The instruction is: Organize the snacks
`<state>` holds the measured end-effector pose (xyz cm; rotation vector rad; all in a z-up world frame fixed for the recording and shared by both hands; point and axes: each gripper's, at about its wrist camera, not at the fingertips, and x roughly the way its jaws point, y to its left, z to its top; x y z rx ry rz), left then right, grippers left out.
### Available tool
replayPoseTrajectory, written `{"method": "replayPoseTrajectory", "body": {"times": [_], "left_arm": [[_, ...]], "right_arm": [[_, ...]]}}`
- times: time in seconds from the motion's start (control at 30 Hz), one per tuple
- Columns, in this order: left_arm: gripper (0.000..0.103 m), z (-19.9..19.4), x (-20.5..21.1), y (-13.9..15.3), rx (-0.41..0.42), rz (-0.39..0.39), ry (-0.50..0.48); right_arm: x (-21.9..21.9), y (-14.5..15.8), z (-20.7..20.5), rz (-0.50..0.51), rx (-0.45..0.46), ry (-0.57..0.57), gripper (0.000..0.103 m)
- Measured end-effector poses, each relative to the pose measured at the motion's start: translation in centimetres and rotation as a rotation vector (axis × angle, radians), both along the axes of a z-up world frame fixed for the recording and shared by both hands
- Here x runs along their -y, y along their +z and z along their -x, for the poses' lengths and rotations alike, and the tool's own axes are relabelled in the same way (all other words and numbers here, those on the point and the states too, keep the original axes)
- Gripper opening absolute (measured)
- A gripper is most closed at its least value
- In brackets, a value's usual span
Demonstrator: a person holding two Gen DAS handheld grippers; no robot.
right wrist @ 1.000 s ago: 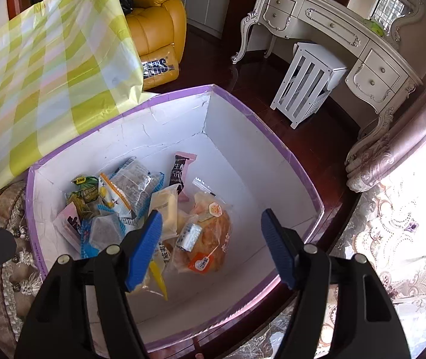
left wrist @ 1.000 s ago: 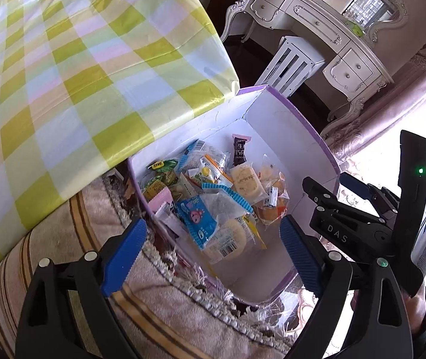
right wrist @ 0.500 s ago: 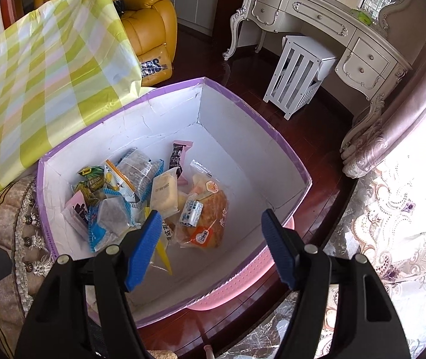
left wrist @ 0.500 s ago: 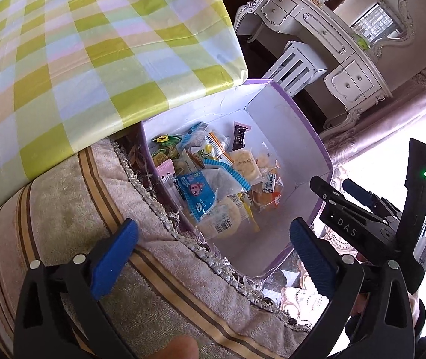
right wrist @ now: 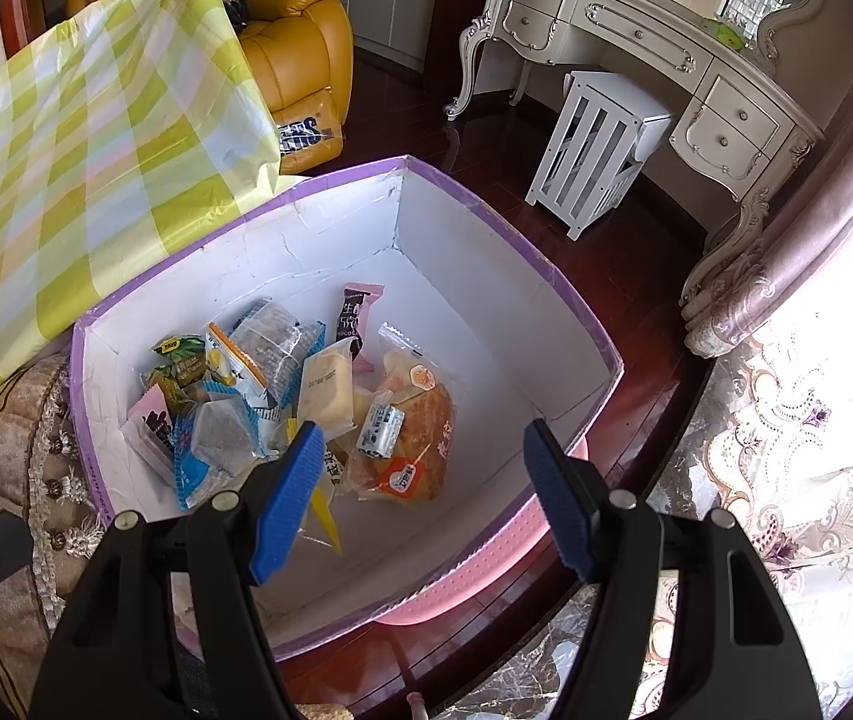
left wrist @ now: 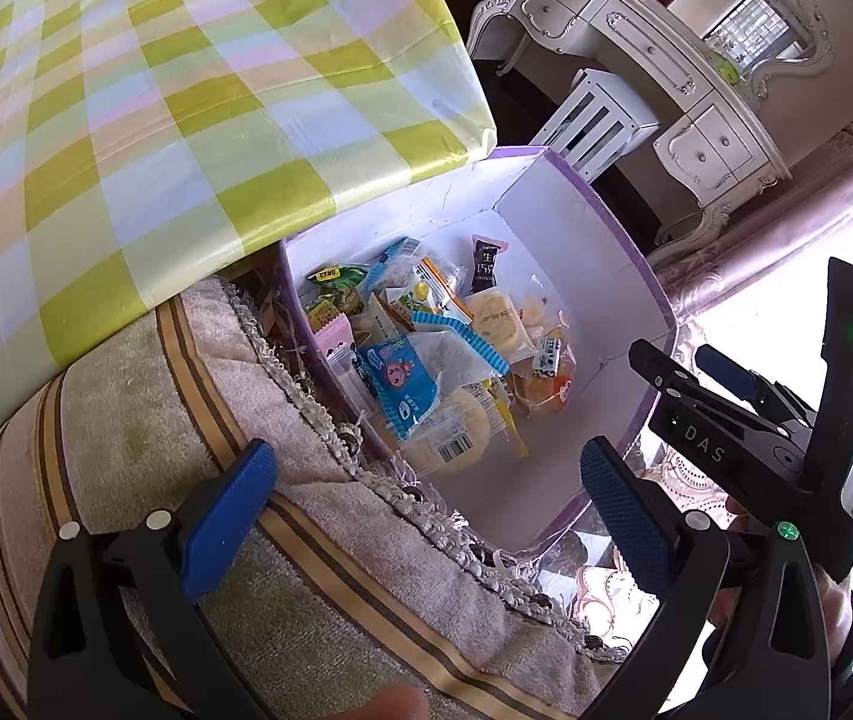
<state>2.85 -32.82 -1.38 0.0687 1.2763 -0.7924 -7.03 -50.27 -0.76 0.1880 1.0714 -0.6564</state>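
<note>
A white box with a purple rim (left wrist: 624, 240) (right wrist: 576, 312) holds a heap of snack packets: a blue cartoon packet (left wrist: 402, 384), a round cake with a barcode (left wrist: 456, 438), a bagged bread with an orange label (right wrist: 420, 444) and a dark chocolate packet (right wrist: 351, 315). My left gripper (left wrist: 426, 510) stands wide open over the box's near edge and the fringed cloth, nothing between its pads. My right gripper (right wrist: 423, 498) hangs open above the box's near side, also empty. One of its blue pads (left wrist: 726, 375) shows at the right of the left wrist view.
A yellow-green checked cloth (left wrist: 156, 120) (right wrist: 96, 168) overhangs the box's left side. A striped fringed cloth (left wrist: 186, 420) lies under it. Something of pink plastic (right wrist: 486, 552) sits beneath the box. Behind stand a white stool (right wrist: 600, 144), a dressing table (right wrist: 636, 30) and a yellow armchair (right wrist: 294, 48).
The left jaws have spread wider. In both views the box has shrunk and slid away from the fingers; the pink plastic under it has come into sight.
</note>
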Motion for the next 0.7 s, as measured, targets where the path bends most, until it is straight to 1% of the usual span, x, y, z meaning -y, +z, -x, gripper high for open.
{"method": "replayPoseTrajectory", "body": {"times": [0.53,0.7], "left_arm": [[0.099,-0.04,-0.02,-0.04,-0.001,0.001,0.000],[0.099,0.05,0.21,-0.08,0.005,-0.013,-0.004]], "right_arm": [[-0.03,0.04,-0.01,0.000,-0.001,0.000,0.070],[0.23,-0.15,0.01,-0.005,0.004,-0.010,0.070]]}}
